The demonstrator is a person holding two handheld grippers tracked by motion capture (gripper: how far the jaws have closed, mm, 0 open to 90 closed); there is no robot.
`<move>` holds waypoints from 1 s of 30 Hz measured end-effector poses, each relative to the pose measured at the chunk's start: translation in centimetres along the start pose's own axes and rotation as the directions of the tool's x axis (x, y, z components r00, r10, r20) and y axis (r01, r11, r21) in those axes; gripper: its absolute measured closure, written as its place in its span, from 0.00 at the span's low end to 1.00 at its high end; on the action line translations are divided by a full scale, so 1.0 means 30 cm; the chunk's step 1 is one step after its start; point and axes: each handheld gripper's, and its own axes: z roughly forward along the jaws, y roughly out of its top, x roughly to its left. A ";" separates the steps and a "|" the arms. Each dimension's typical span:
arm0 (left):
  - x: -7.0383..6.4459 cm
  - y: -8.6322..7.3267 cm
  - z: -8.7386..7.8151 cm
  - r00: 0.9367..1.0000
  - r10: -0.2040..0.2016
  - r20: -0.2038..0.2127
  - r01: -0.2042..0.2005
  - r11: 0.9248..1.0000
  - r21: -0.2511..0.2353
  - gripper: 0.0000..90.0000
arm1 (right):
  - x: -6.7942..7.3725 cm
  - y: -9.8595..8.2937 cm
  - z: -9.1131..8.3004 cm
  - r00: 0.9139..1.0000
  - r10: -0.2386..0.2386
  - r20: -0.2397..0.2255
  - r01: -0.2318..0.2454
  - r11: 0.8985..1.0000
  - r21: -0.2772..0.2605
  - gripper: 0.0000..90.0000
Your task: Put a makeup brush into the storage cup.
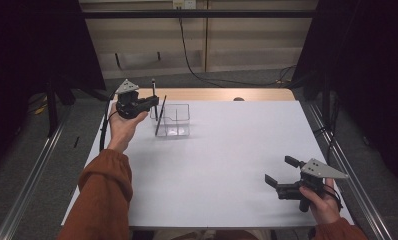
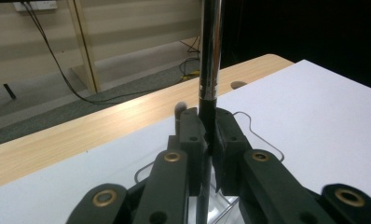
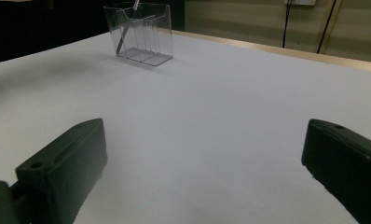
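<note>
My left tool (image 1: 156, 101) is clamped on a black pen (image 2: 209, 56), held upright just over the clear organizer (image 1: 173, 120) at the surface's (image 1: 227, 160) far left. Right tool (image 1: 281, 171) sits spread wide open, near corner.

Glossy metal pen (image 2: 210, 56); clear plastic holder (image 1: 173, 120); matt white table (image 1: 227, 165).

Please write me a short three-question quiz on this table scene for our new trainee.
1. True or false: the left gripper is shut on a pen.
2. Which gripper is open? A) left B) right
3. Fill in: a second pen leans inside the clear ____.

Key: 1 true. 2 B, the right gripper, its jaws spread wide above the white table. 3 holder.
</note>
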 end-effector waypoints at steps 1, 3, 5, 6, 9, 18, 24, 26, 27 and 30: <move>0.003 -0.002 0.001 1.000 0.001 -0.003 -0.001 1.000 0.005 0.93 | 0.000 0.000 0.000 1.000 0.002 0.001 -0.002 1.000 -0.001 0.00; 0.004 -0.006 0.002 1.000 -0.004 -0.001 0.004 1.000 0.005 0.93 | -0.001 0.000 0.000 1.000 0.002 0.001 -0.002 1.000 0.001 0.00; 0.004 -0.012 0.006 1.000 0.004 0.000 -0.004 1.000 0.015 0.93 | -0.001 0.000 0.001 1.000 0.001 0.001 -0.001 1.000 0.000 0.00; 0.005 -0.015 0.008 1.000 0.005 -0.001 -0.005 1.000 0.018 0.93 | 0.000 0.000 0.000 1.000 0.001 0.000 -0.001 1.000 0.000 0.00; 0.009 -0.026 0.014 1.000 -0.002 -0.007 0.002 1.000 0.023 0.93 | -0.001 0.000 0.001 1.000 0.000 0.000 0.000 1.000 0.002 0.00; 0.020 -0.050 0.022 1.000 -0.001 -0.011 0.002 0.999 0.047 0.93 | -0.003 -0.001 0.001 1.000 -0.003 0.000 0.003 1.000 0.007 0.00; 0.021 -0.063 0.027 1.000 -0.009 -0.012 0.009 0.999 0.050 0.93 | -0.002 -0.001 0.003 1.000 -0.004 0.004 0.004 1.000 0.009 0.00; 0.020 -0.064 0.028 1.000 -0.007 -0.013 0.007 0.999 0.052 0.93 | -0.001 -0.001 0.003 1.000 -0.004 0.002 0.004 1.000 0.011 0.00; 0.019 -0.064 0.029 1.000 -0.008 -0.014 0.009 0.999 0.051 0.93 | -0.001 -0.001 0.003 1.000 -0.005 0.003 0.005 1.000 0.011 0.00; 0.020 -0.065 0.028 1.000 -0.013 -0.011 0.013 0.999 0.046 0.93 | -0.002 -0.001 0.003 1.000 -0.003 0.003 0.003 1.000 0.010 0.00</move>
